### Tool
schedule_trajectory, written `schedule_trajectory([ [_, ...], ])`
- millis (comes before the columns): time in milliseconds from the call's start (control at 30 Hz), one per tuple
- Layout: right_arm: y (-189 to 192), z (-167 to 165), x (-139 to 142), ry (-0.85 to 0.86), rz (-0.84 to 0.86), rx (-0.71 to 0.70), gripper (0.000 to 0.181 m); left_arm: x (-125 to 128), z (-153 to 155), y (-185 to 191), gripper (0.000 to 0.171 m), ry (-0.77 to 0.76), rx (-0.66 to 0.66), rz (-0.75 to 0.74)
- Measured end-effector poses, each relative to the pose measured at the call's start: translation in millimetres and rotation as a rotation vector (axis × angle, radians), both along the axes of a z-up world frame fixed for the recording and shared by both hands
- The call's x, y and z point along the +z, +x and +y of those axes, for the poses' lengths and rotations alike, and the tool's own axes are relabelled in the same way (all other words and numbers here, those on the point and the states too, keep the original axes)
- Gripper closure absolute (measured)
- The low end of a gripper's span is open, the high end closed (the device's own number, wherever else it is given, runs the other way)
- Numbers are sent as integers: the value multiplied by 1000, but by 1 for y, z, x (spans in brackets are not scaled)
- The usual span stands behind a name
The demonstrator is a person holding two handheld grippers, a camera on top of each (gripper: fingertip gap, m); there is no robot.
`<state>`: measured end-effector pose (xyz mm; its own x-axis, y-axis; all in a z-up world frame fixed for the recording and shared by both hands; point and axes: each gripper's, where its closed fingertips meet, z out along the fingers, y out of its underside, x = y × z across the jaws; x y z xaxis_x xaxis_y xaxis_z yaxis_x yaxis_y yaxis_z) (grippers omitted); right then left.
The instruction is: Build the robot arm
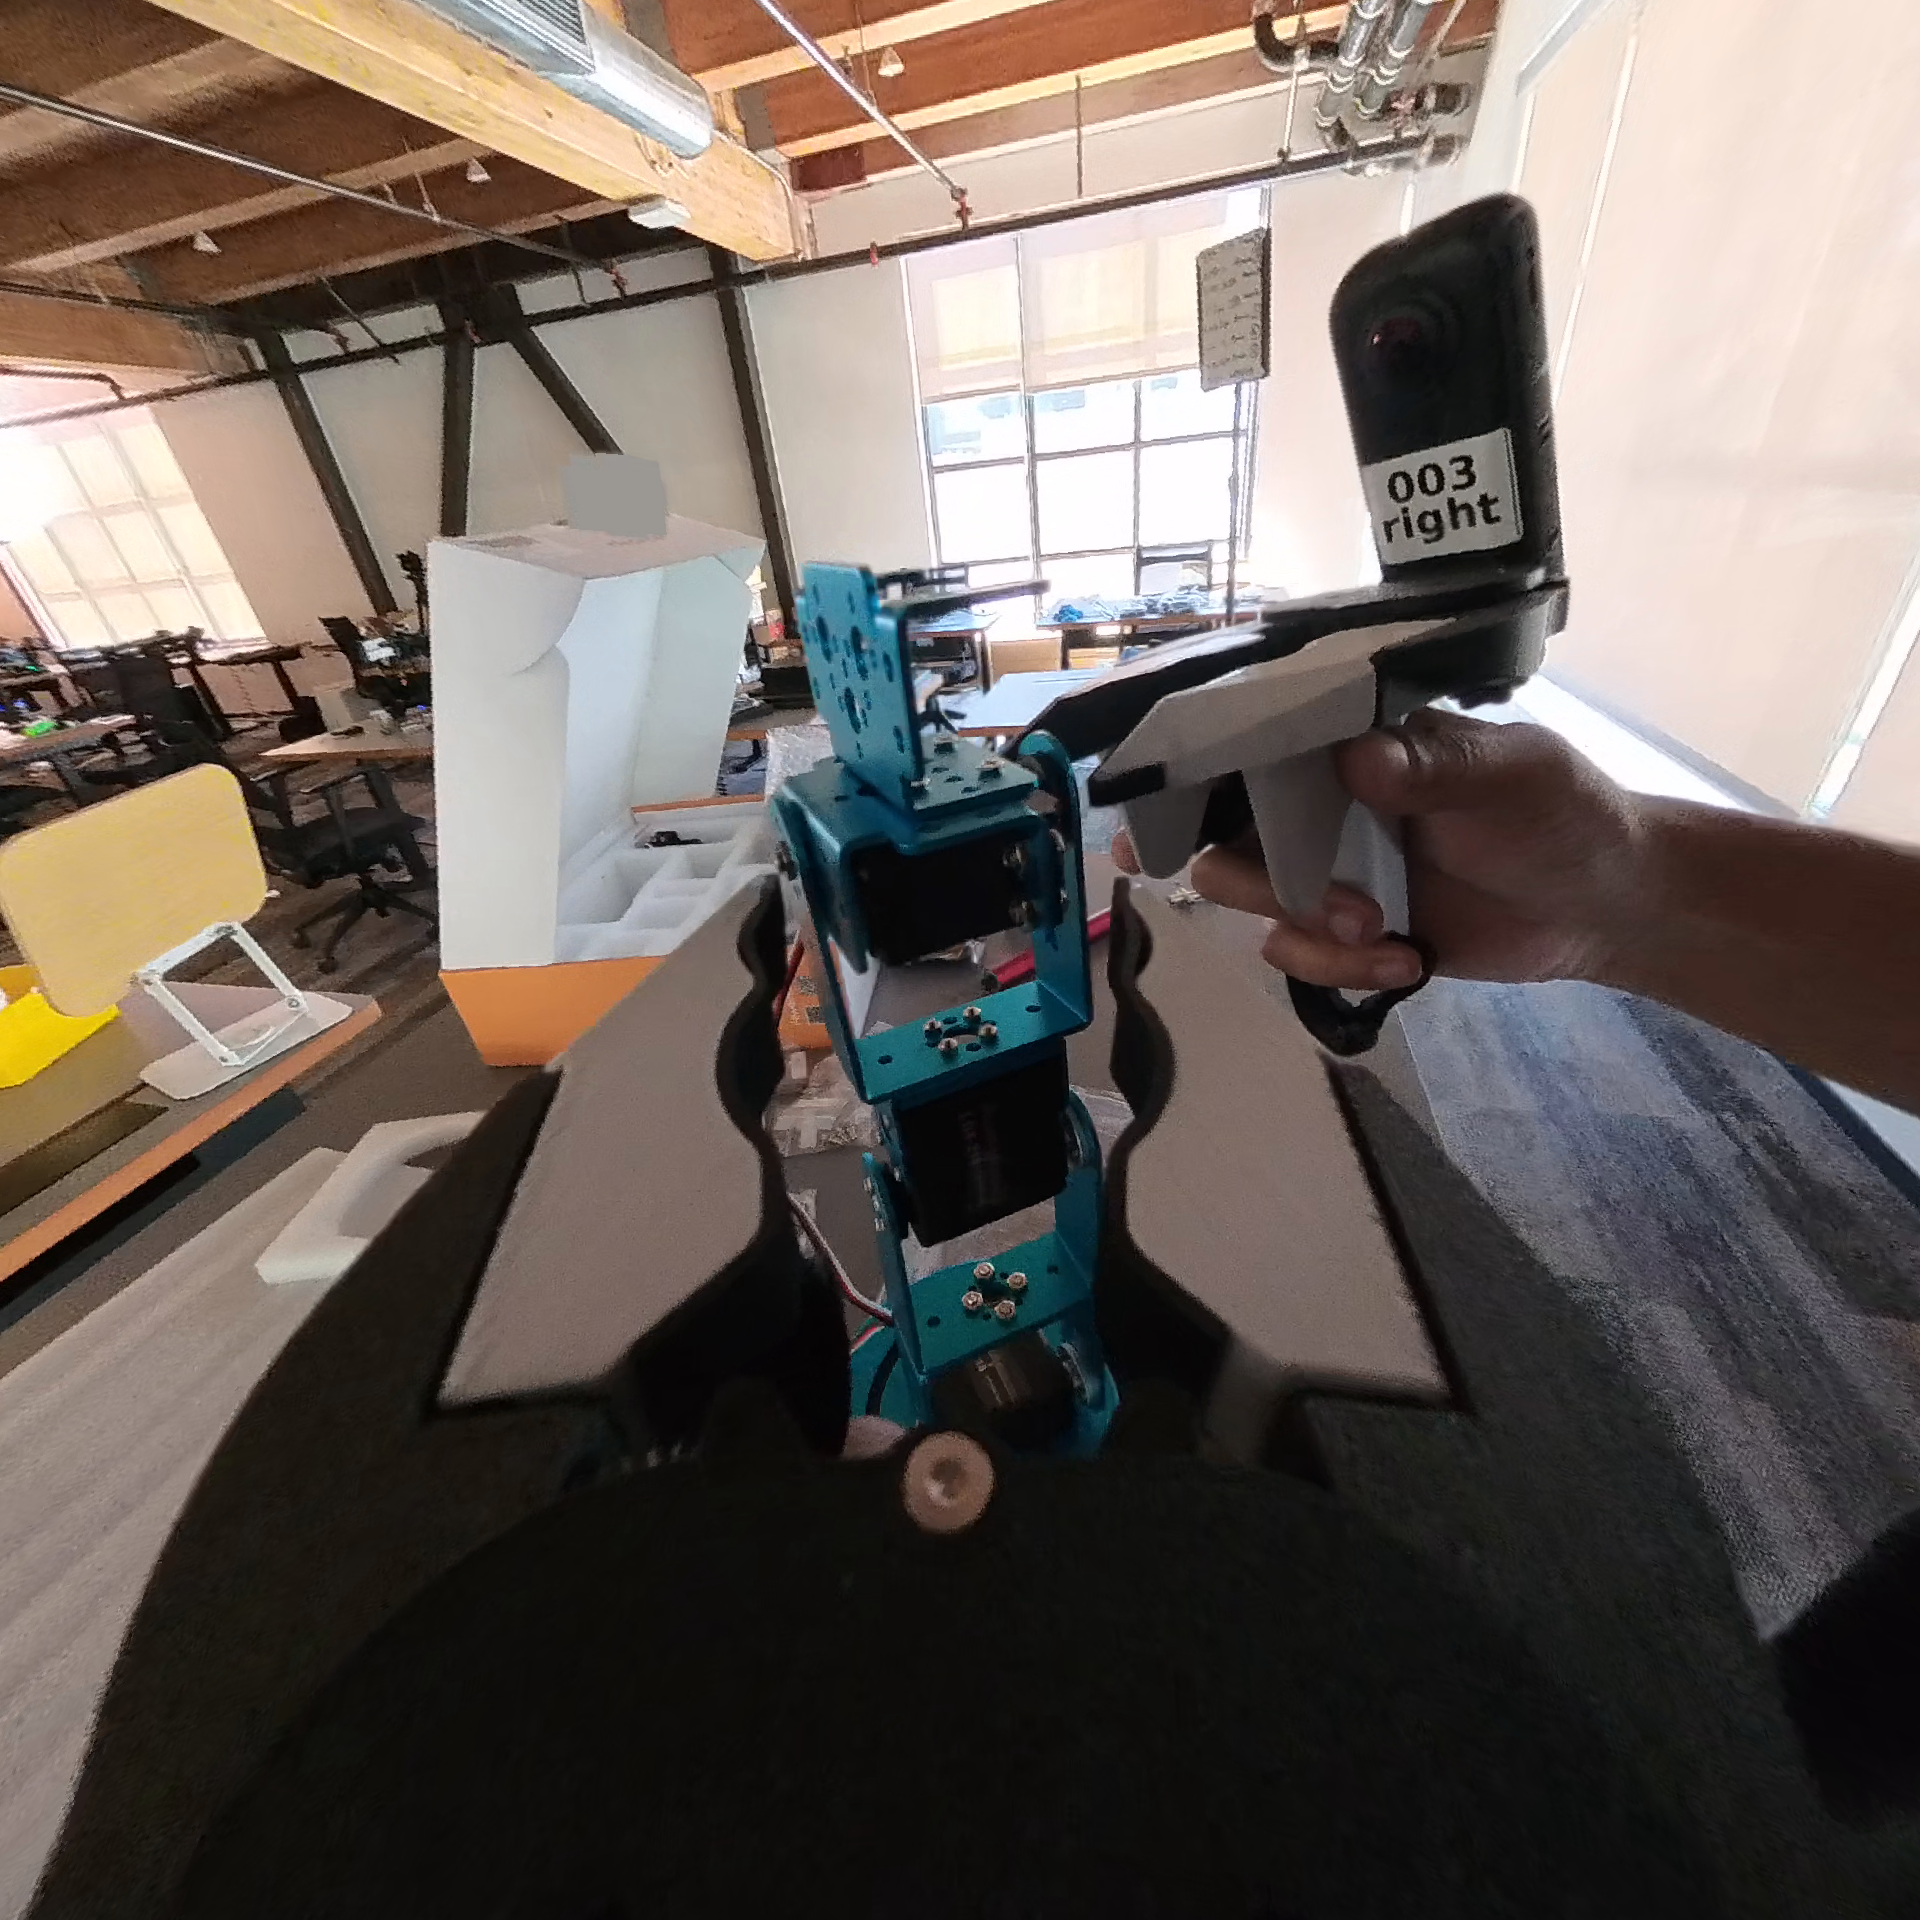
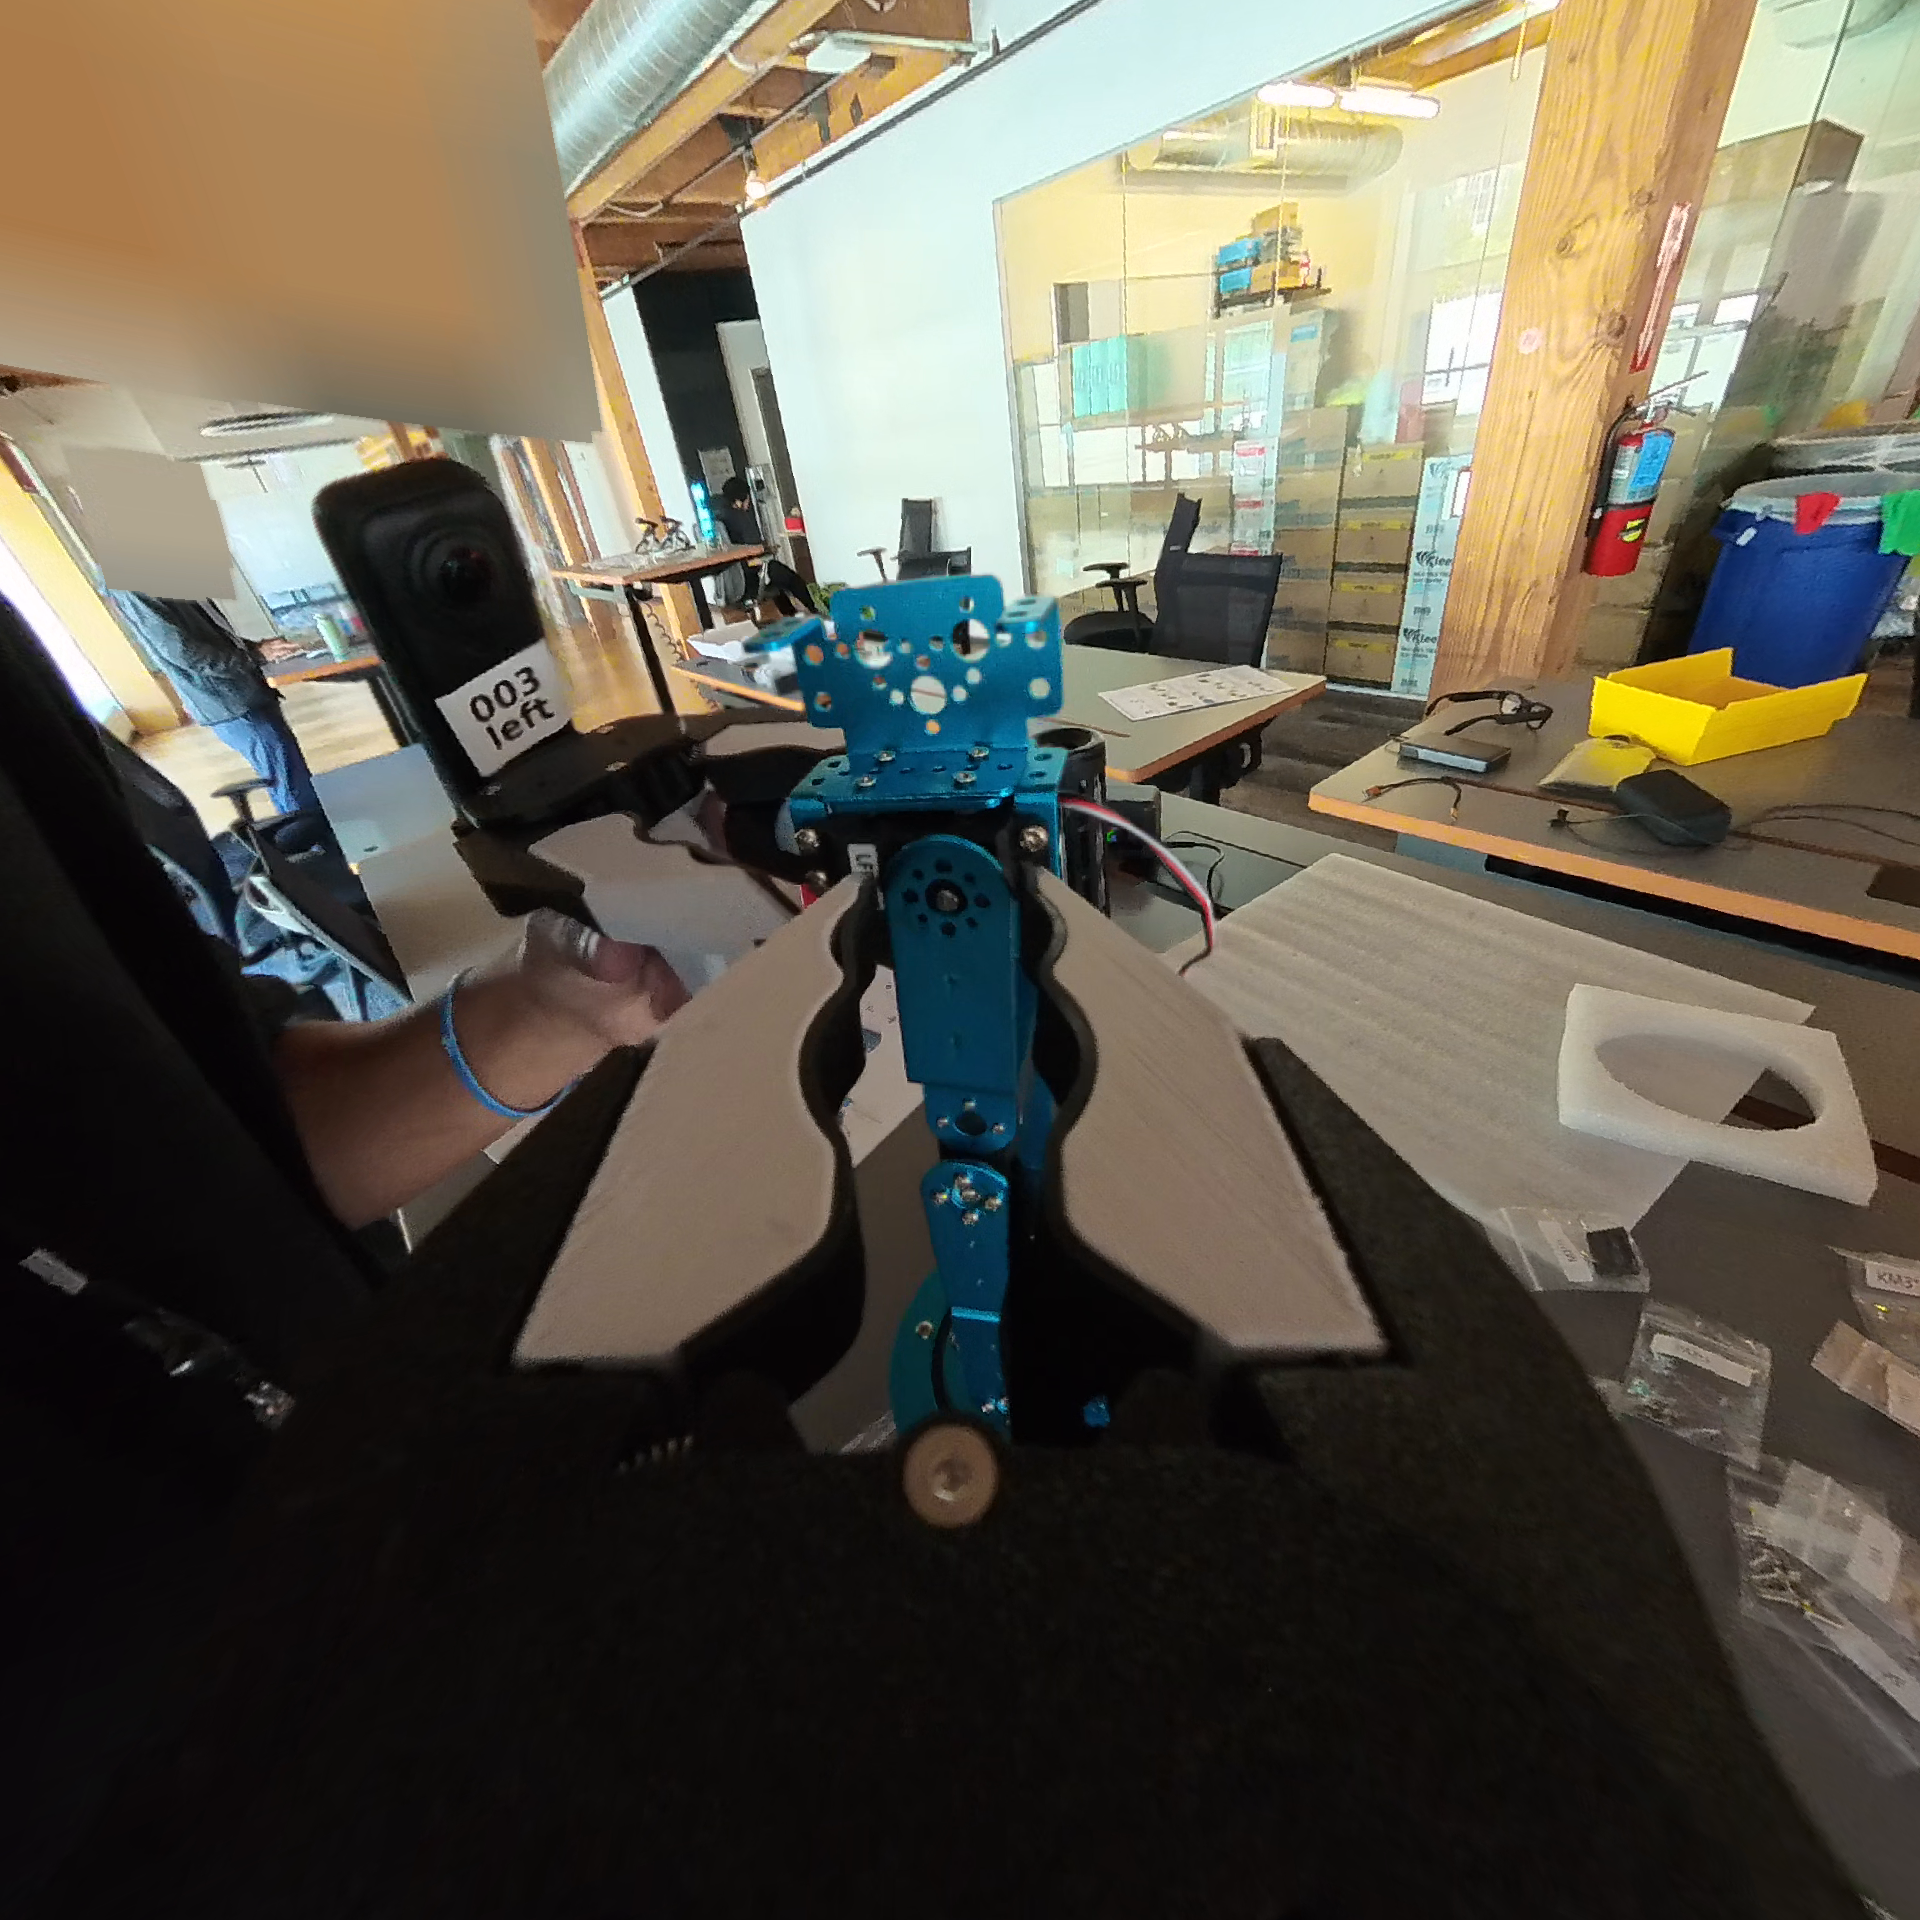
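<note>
We clamp the blue arm point(image 1: 935, 935) from both sides, left gripper point(image 1: 940, 904) and right gripper point(image 2: 951, 904) each closed around it; best squeeze evenly, upright.

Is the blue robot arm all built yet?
Done: the blue robot arm has servo joints bolted together. In hand: left gripper and right gripper both clamp it. Probably left: the top bracket carries nothing, and small parts bags lie nearby.

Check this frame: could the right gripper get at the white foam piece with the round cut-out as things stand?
Probably not right away: the right gripper is closed around the blue servo arm. The foam piece lies uncovered on the table to its right.
</note>
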<state>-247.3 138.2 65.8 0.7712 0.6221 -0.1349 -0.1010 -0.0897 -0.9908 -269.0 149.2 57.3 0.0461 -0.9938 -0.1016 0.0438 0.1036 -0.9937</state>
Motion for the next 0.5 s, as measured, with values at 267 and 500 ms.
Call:
schedule_trajectory([
  [267, 72, -41, -53, -160, -83, -88, 154, -27, 12, -30, 107, -61, 170, 117],
  [500, 279, -99, -185, -563, -220, -379, 148, -125, -42, -54, 114, -291, 376, 378],
])
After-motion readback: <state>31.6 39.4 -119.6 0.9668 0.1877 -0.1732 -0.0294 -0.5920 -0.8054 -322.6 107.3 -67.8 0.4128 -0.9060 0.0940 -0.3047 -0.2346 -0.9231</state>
